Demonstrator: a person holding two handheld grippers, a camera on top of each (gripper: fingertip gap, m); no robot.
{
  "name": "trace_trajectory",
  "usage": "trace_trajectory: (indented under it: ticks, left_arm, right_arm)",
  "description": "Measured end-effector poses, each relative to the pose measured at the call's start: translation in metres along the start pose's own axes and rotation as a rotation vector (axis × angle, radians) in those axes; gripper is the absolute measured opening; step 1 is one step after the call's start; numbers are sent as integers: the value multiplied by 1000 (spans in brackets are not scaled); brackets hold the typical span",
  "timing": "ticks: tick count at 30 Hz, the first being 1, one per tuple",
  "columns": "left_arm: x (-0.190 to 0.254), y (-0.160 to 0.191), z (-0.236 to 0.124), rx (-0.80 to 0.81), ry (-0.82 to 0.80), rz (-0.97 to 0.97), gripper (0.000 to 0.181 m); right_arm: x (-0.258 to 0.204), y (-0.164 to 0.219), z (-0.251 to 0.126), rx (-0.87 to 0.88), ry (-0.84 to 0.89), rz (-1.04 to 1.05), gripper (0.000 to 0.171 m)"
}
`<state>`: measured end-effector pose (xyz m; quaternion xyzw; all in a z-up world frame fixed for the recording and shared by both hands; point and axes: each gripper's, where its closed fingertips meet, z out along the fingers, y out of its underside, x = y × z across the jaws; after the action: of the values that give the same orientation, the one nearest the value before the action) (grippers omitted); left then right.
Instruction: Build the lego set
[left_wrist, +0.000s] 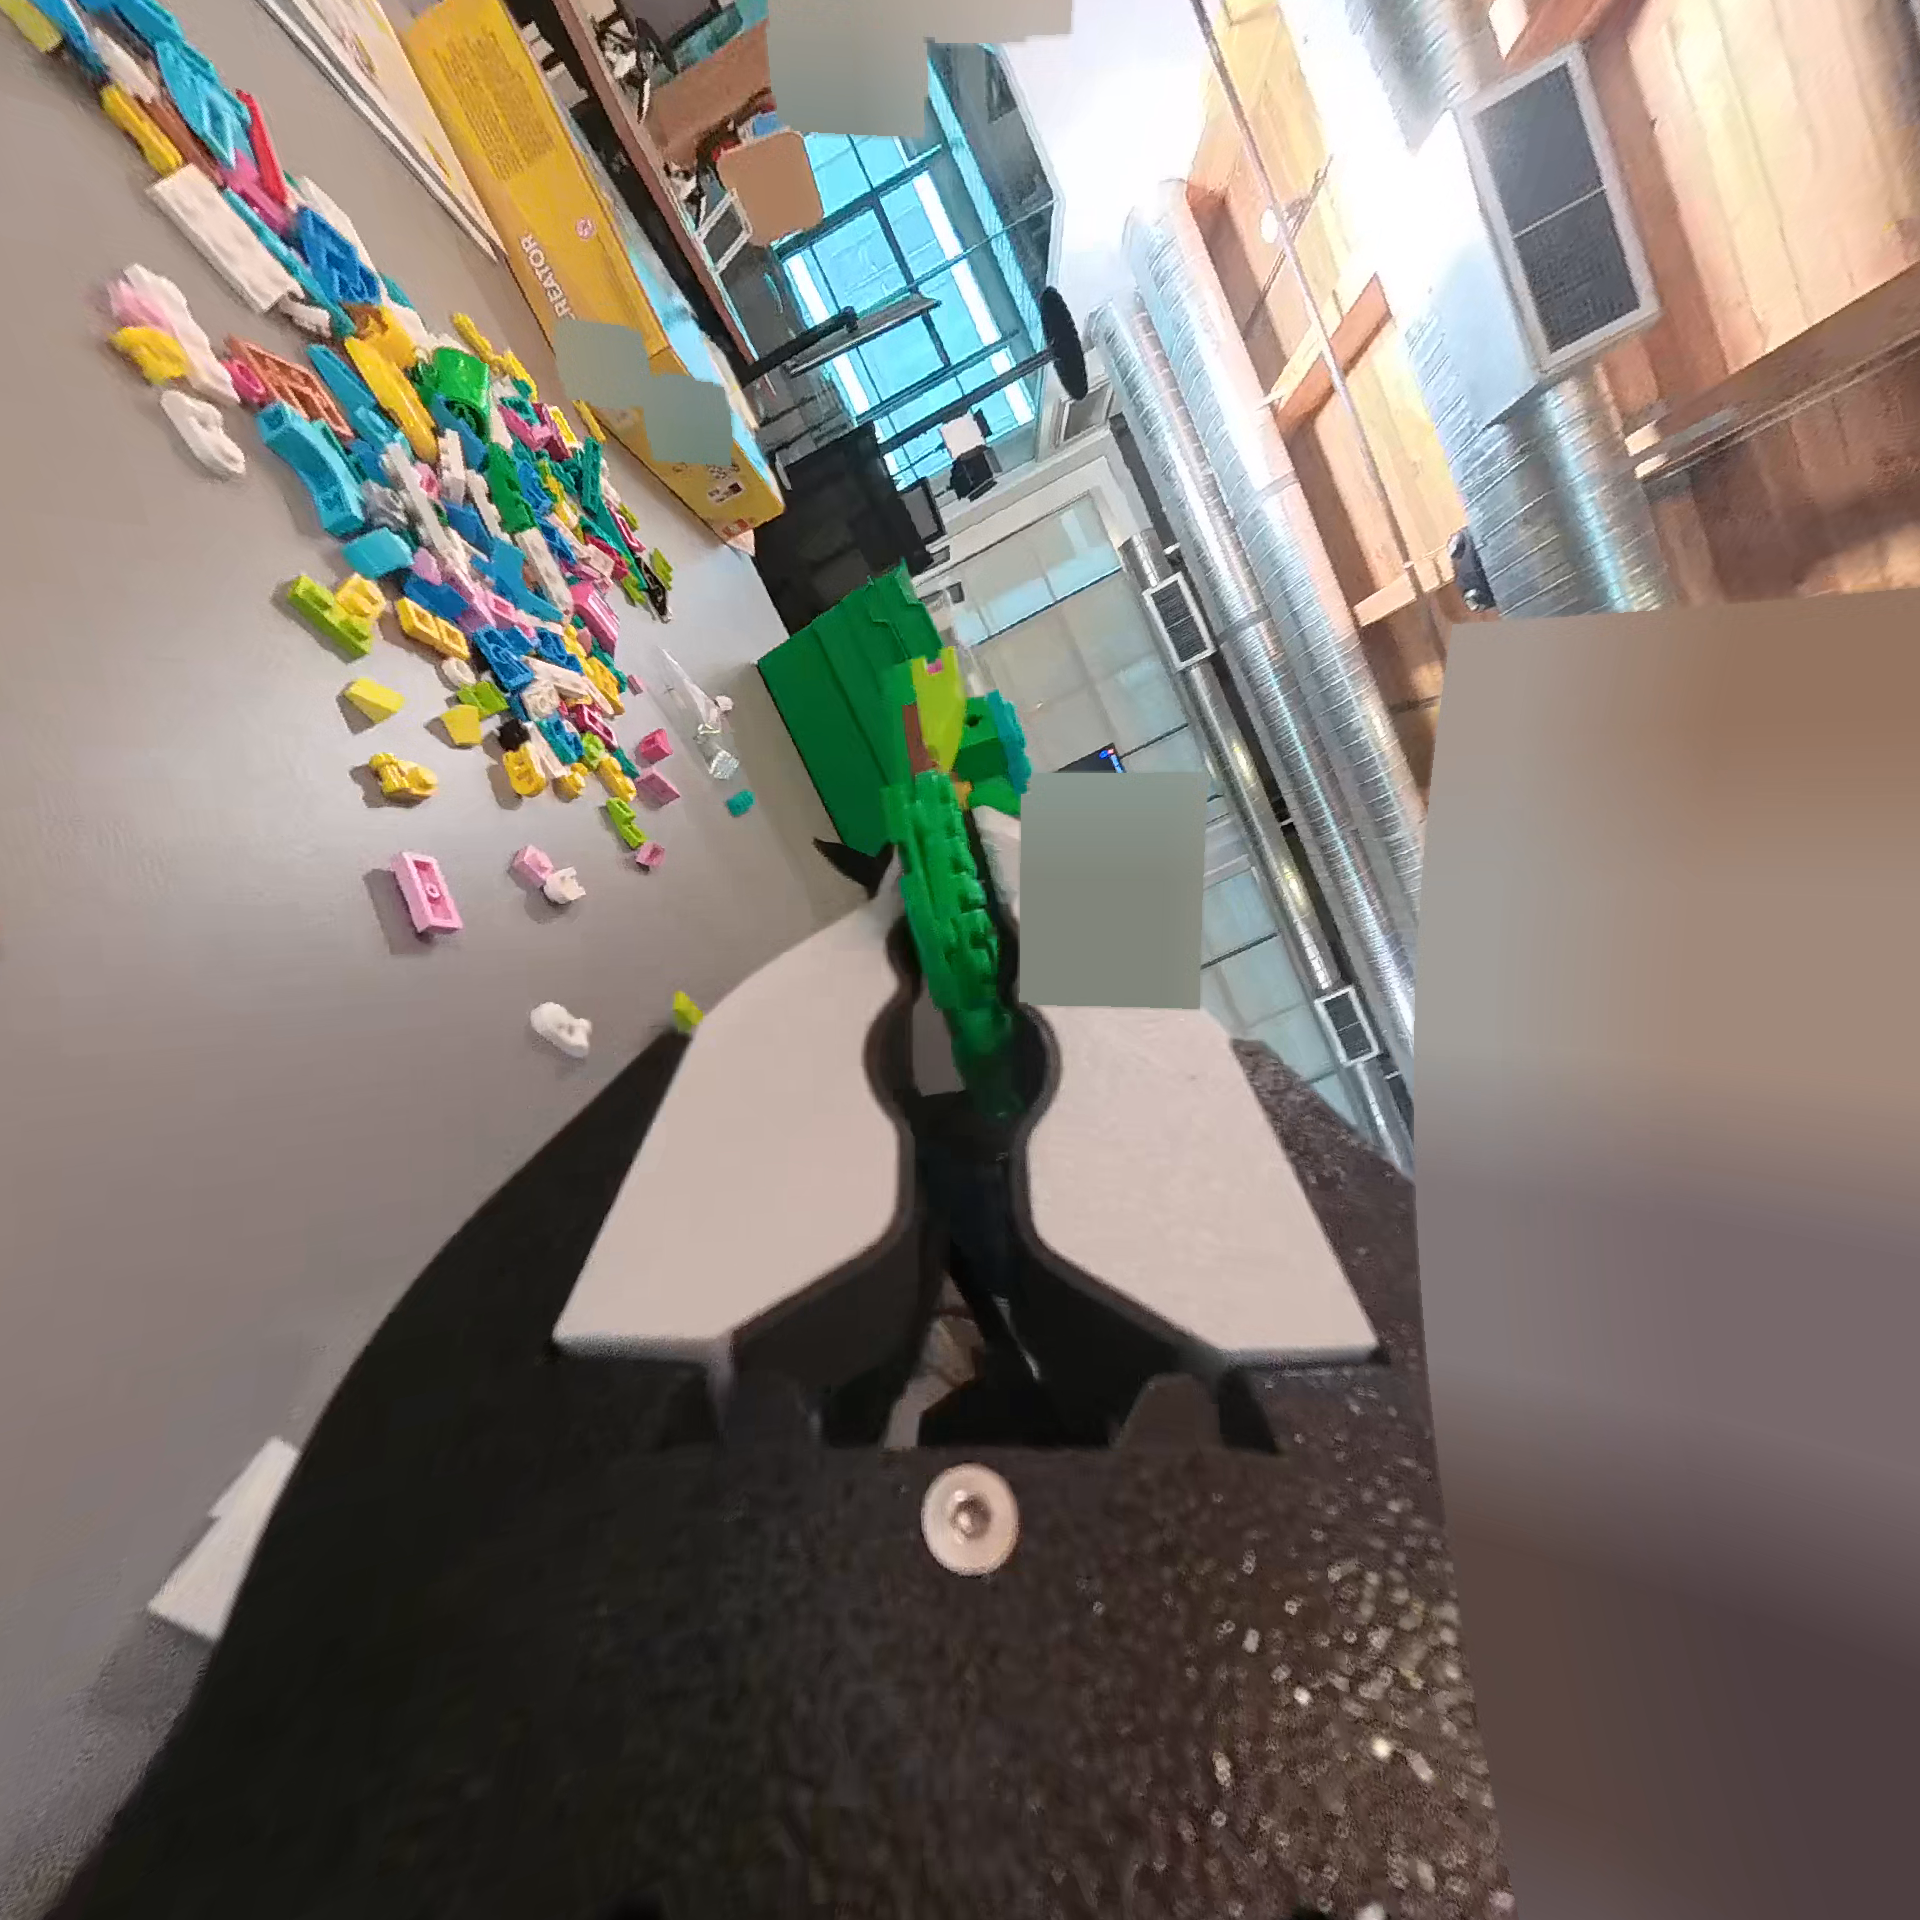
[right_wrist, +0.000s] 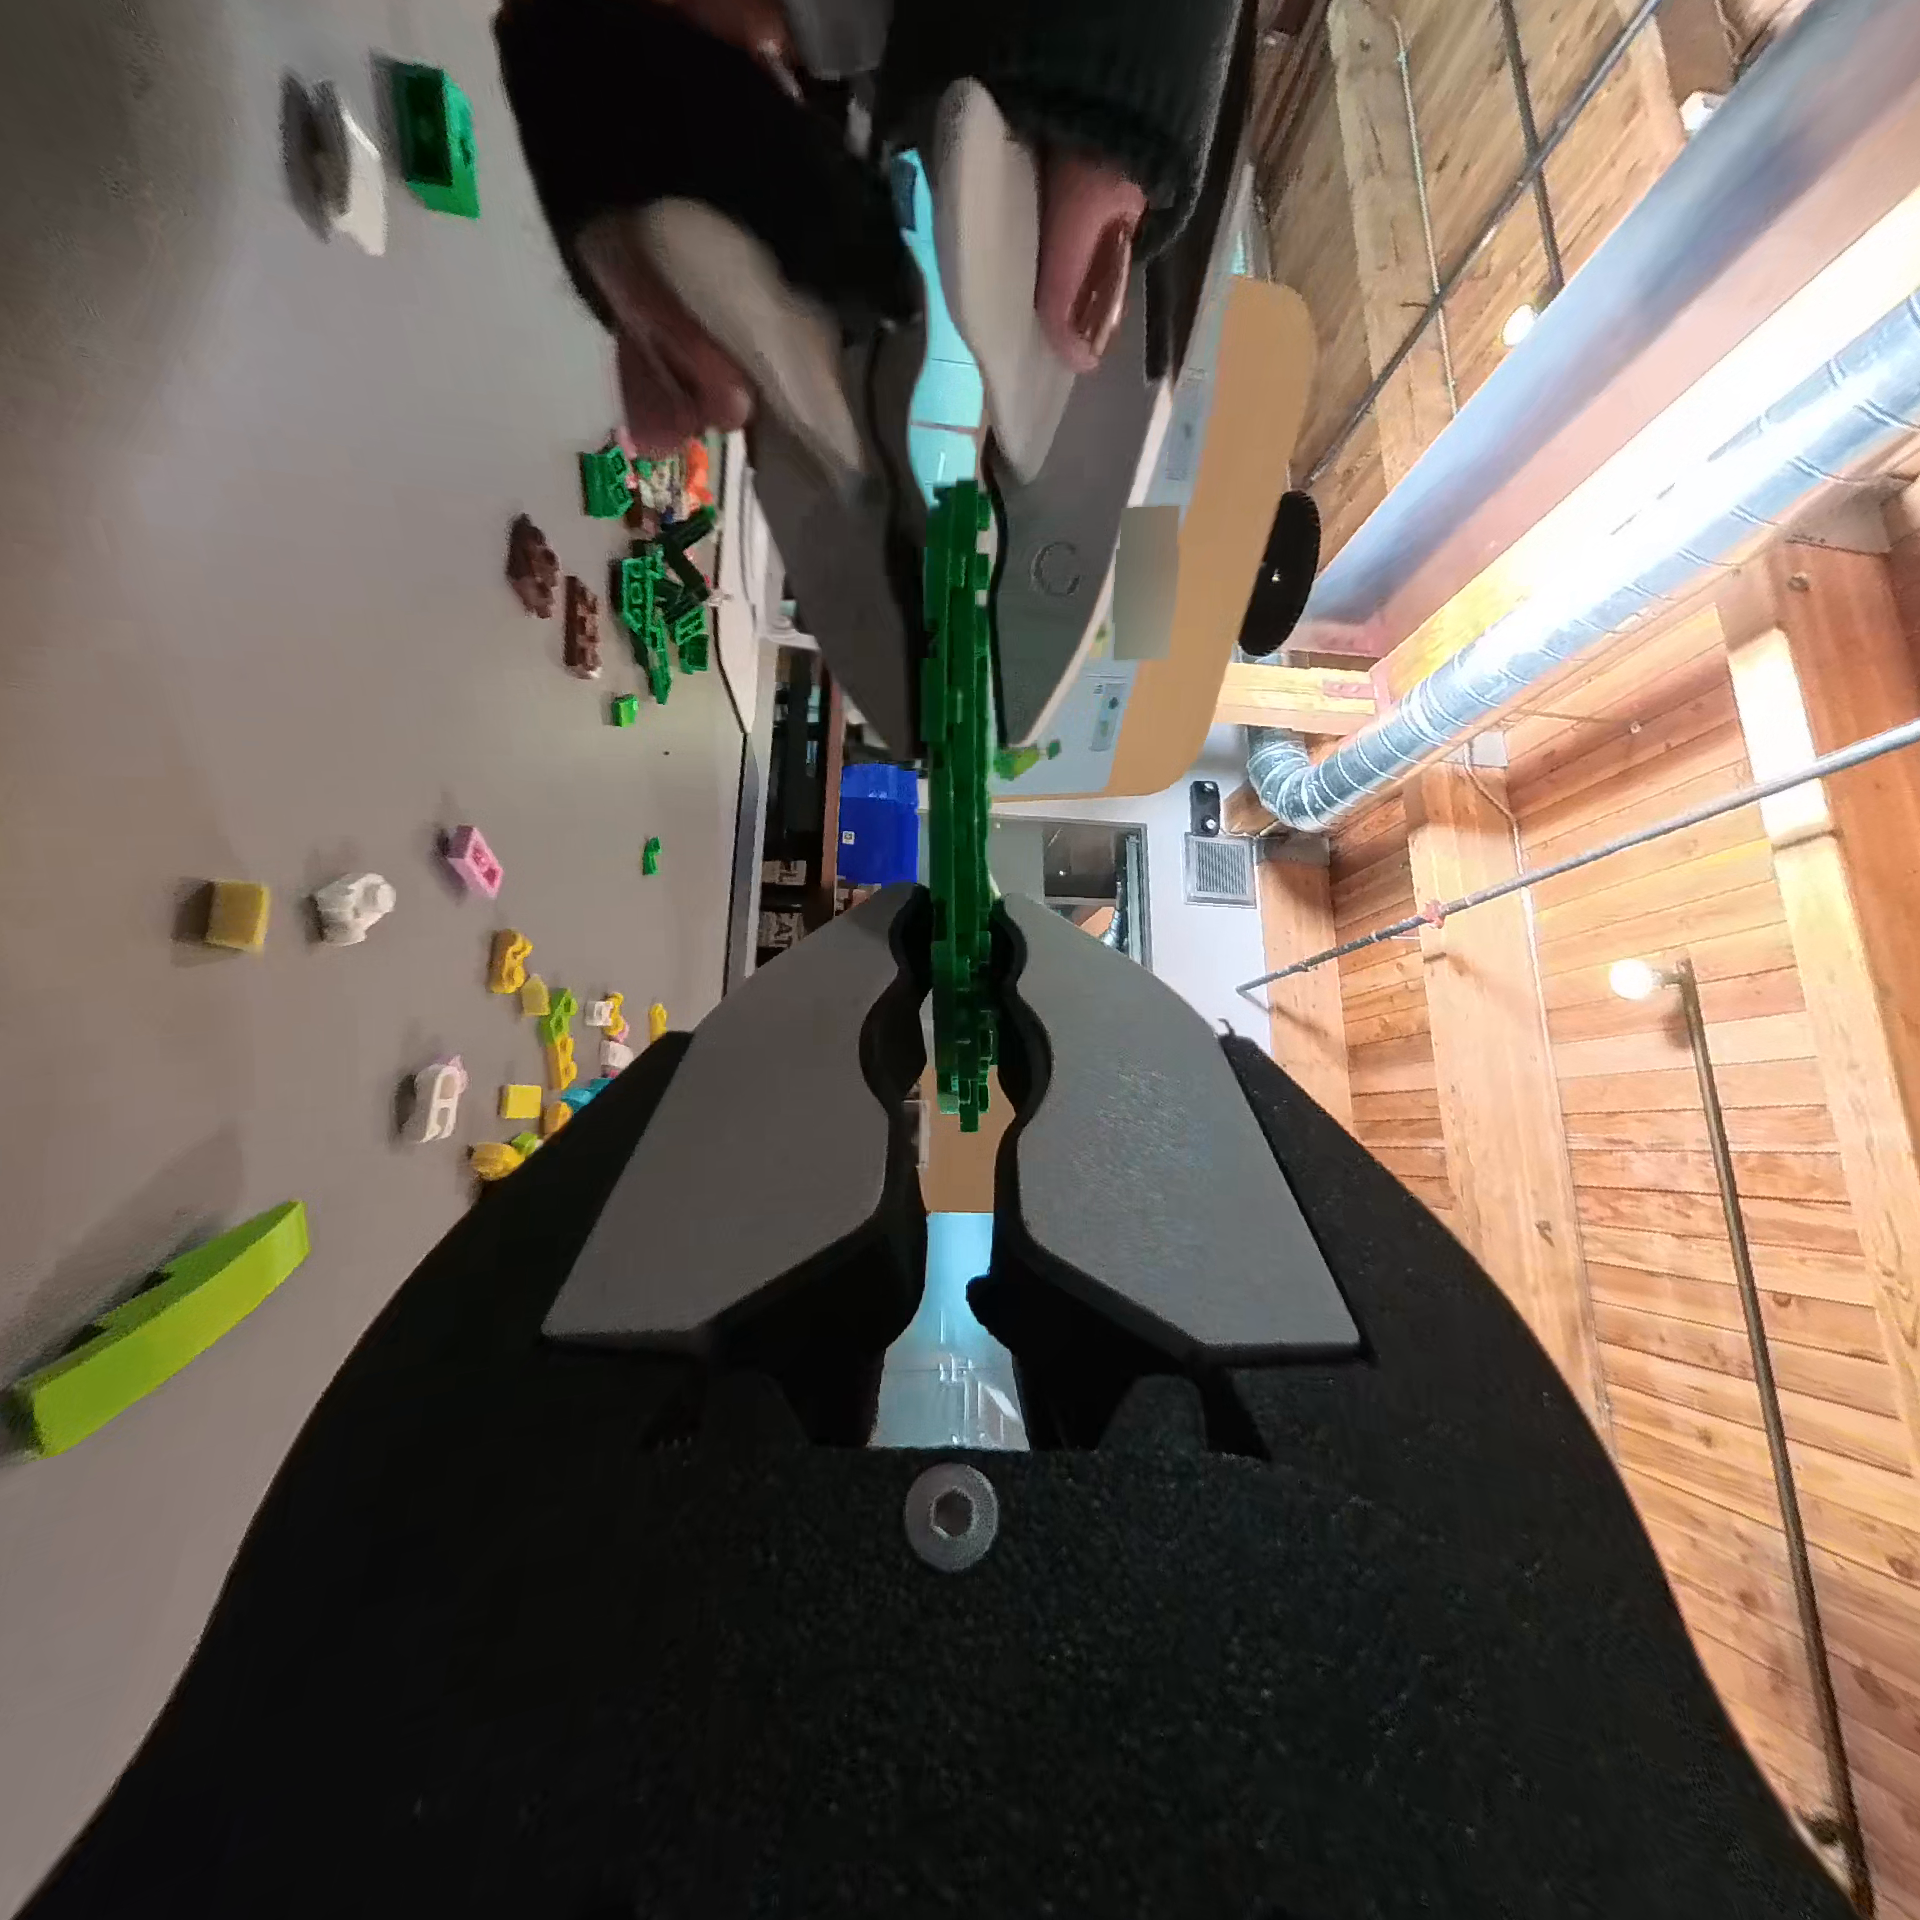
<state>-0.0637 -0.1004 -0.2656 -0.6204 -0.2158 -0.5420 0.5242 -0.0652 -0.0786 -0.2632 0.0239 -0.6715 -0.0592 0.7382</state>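
Both tools clamped on the same green plate assembly (right_wrist: 961, 821), held edge-on in the air above the counter (left_wrist: 208, 935). My right tool (right_wrist: 961, 935) grips the near end, jaws closed onto it. My left tool (left_wrist: 951, 966) pinches the other end; in the right wrist view it faces me with a hand (right_wrist: 1081, 270) wrapped round it.

Risks, as I judge them: the assembly looks like thin stacked plates, so if the two tools twist or pull unevenly the layers could pop apart or bend. The grip is on narrow edges only, so a slip drops it into the loose bricks below. Small bits at the far end, a lime piece (left_wrist: 940, 707) and a teal piece (left_wrist: 1006, 732), could be knocked off if squeezed.

Around: big loose brick pile (left_wrist: 447, 499) on the counter, yellow box (left_wrist: 561, 260) behind it, pink plate (left_wrist: 426, 891) and white piece (left_wrist: 561, 1023) scattered nearer. Right wrist view shows a lime wedge (right_wrist: 156, 1330), brown bricks (right_wrist: 556, 597), a green brick cluster (right_wrist: 660, 613), a green plate (right_wrist: 436, 140). Nothing sits between the tools and the assembly. Both tools are occupied, so picking the next brick means letting one end go.
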Motion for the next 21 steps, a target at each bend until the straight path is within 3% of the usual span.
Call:
trace_trajectory:
  ticks: [4,7,10,14,17,21]
  left_arm:
    - [-8,0,-8,100,6,-134,9]
    - [-10,-2,-20,216,-8,-209,8]
    - [-12,-6,-35,336,-58,-205,8]
    - [-13,-21,-52,560,-38,-260,8]
    - [-21,-20,-49,583,-32,-300,8]
    - [-30,-15,-43,589,-53,-334,8]
  right_arm:
    - [-8,-8,4,41,-67,69,12]
    - [-5,-13,3,72,-106,172,39]
    - [-3,2,-13,30,-133,278,39]
    - [-41,27,-43,-198,-445,730,22]
    - [-72,20,-67,-352,-737,1123,23]
    - [-80,12,-74,-476,-834,1484,25]
